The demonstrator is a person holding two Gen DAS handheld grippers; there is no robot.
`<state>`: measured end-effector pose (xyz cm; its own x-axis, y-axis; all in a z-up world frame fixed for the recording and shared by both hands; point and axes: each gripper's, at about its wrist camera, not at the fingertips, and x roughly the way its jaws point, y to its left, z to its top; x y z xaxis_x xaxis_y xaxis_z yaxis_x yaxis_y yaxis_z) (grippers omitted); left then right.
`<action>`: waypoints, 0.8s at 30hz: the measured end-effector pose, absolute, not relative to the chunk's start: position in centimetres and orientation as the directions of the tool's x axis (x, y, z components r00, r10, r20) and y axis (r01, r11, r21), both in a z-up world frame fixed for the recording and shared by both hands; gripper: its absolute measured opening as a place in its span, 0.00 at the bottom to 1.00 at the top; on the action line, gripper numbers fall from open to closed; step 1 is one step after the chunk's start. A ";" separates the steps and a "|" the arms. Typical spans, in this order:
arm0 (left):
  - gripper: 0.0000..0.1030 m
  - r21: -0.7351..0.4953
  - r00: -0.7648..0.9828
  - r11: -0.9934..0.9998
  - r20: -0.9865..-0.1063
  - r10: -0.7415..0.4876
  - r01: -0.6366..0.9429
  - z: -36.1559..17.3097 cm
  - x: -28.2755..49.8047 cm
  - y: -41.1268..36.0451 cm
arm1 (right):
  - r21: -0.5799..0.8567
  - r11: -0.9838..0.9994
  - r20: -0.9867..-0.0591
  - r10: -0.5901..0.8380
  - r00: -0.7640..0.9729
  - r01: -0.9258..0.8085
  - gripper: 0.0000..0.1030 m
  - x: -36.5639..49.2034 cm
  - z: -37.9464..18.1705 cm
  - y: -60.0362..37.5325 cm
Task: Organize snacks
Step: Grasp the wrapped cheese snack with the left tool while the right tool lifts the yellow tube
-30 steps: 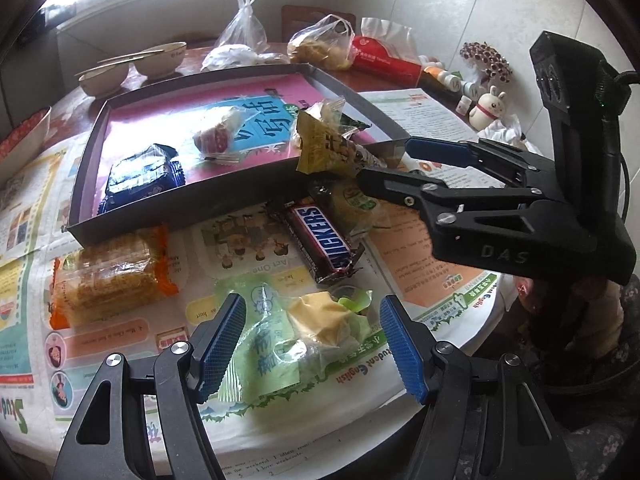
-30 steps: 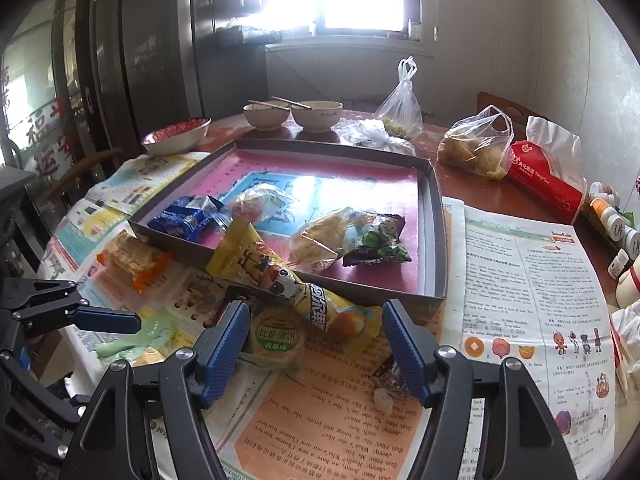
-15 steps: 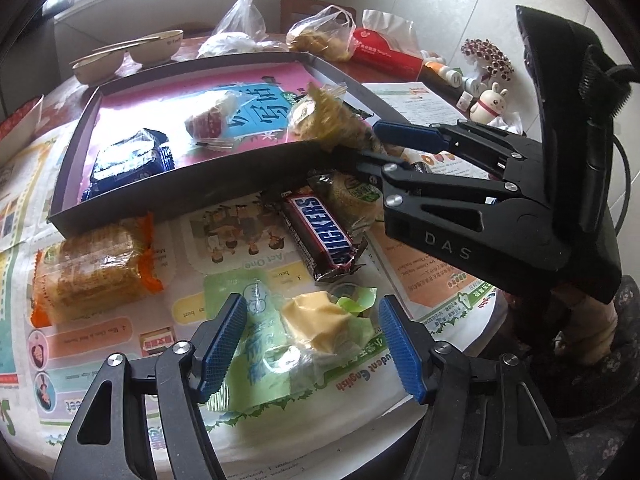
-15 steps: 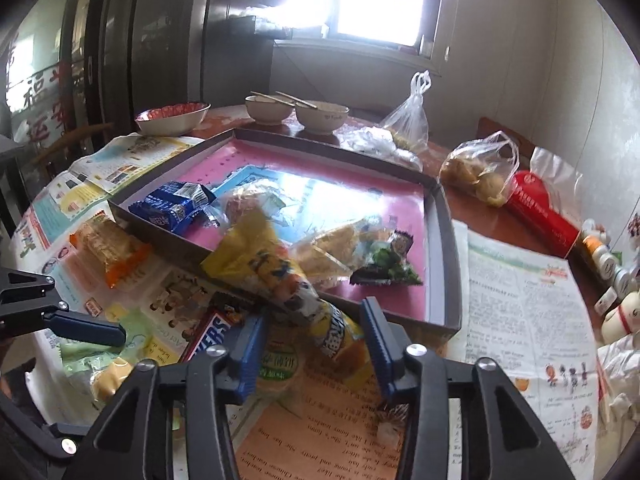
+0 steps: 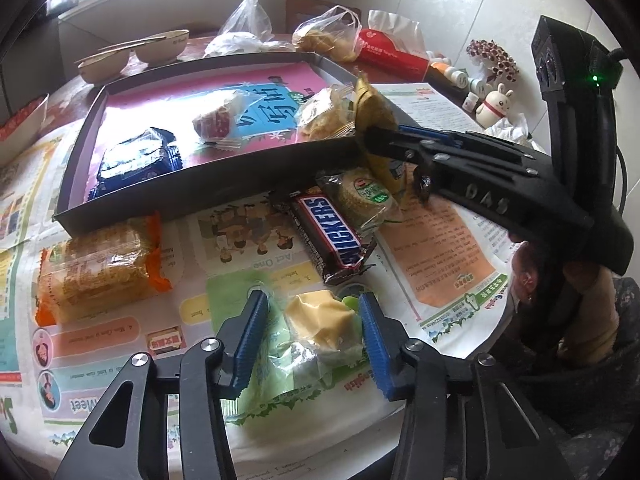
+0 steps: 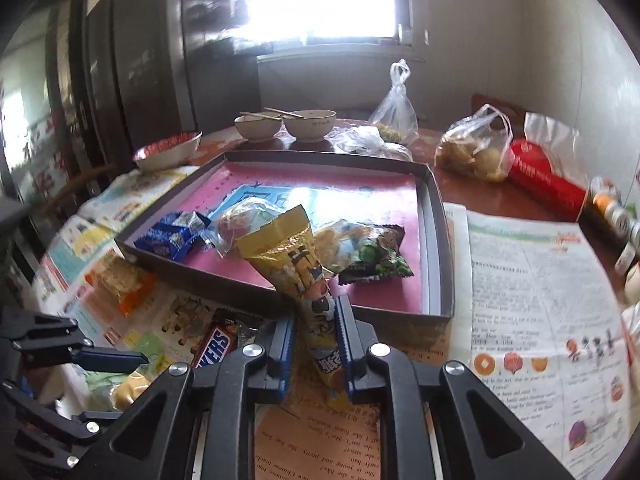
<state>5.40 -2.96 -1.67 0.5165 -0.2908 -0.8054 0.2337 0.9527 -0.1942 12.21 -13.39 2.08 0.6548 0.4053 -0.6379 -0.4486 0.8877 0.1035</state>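
A Snickers bar [image 5: 334, 234] and a green-labelled cake [image 5: 362, 196] crowd the newspapered surface [image 5: 248, 240] just before the dark tray's [image 5: 208, 176] near wall. The right gripper [image 6: 314, 320], angled down, has its jaws clamped on a crinkled yellow snack bag [image 6: 288, 248] leaning over that wall; the left gripper's [image 5: 312, 332] jaws are closing around a clear-wrapped yellow cake [image 5: 320, 318] by the edge

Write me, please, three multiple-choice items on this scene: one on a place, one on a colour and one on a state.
1. The Snickers bar lies: A on the floor; B on the newspaper; C on a shelf.
2. The packet at the right gripper is: A yellow; B red; C white.
3. The right gripper is: A wide open; B shut on the packet; C out of view.
B, print shows under it; A, its wrapper is yellow; B, both pads press it.
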 end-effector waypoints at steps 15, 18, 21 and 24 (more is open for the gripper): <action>0.36 -0.234 0.564 0.955 -0.770 -0.298 0.184 -0.3 5.2 -0.6 | 0.252 0.878 -0.599 0.473 0.646 -0.408 0.15 12.2 3.1 -16.4; 0.36 -0.235 0.572 0.956 -0.767 -0.292 0.173 0.1 5.4 -0.2 | 0.250 0.879 -0.592 0.471 0.654 -0.406 0.15 12.1 3.4 -16.5; 0.35 -0.245 0.577 0.957 -0.763 -0.291 0.158 0.3 5.6 0.3 | 0.254 0.878 -0.585 0.474 0.658 -0.407 0.15 11.9 3.6 -16.6; 0.10 -0.248 0.591 0.957 -0.753 -0.289 0.152 0.8 5.7 0.5 | 0.259 0.877 -0.581 0.477 0.659 -0.406 0.15 11.9 3.8 -16.7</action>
<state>5.74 0.55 0.77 0.5913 -0.2887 -0.7530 0.1515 0.9569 -0.2478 11.87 -16.73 3.81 0.6594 0.4768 -0.5813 -0.4056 0.8766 0.2590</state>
